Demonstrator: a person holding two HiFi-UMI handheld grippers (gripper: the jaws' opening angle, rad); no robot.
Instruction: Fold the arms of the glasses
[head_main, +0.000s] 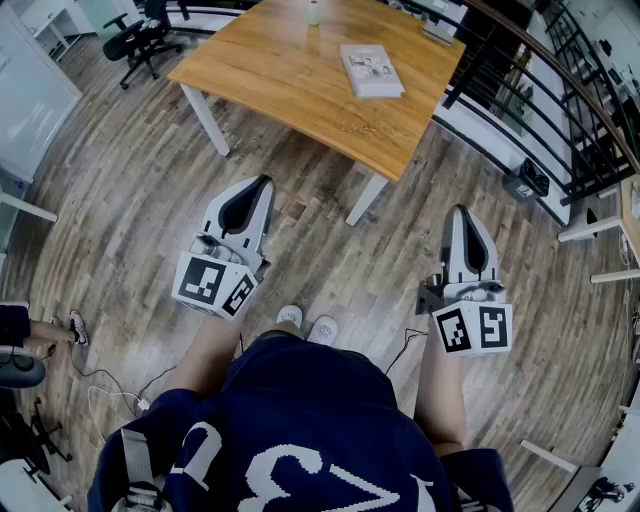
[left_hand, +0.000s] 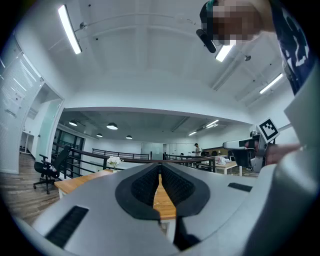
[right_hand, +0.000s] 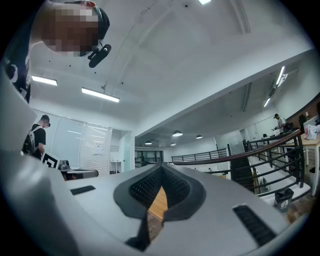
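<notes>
I stand on the wood floor, short of the wooden table (head_main: 270, 75). A faint thin outline (head_main: 357, 127) lies near the table's front edge; it is too small to tell whether it is the glasses. My left gripper (head_main: 262, 184) is held out at the left, pointing toward the table, jaws together with nothing between them. My right gripper (head_main: 460, 211) hangs at the right, also shut and empty. In the left gripper view the left gripper (left_hand: 160, 166) looks level across the tabletop, its black pads meeting at the tip. The right gripper view shows the right gripper (right_hand: 161, 169) closed the same way.
A book (head_main: 371, 70) and a small bottle (head_main: 313, 12) rest on the table. A black office chair (head_main: 140, 35) stands far left. A black railing (head_main: 545, 95) runs along the right. Cables (head_main: 100, 385) lie on the floor at my left, near another person's hand (head_main: 40, 345).
</notes>
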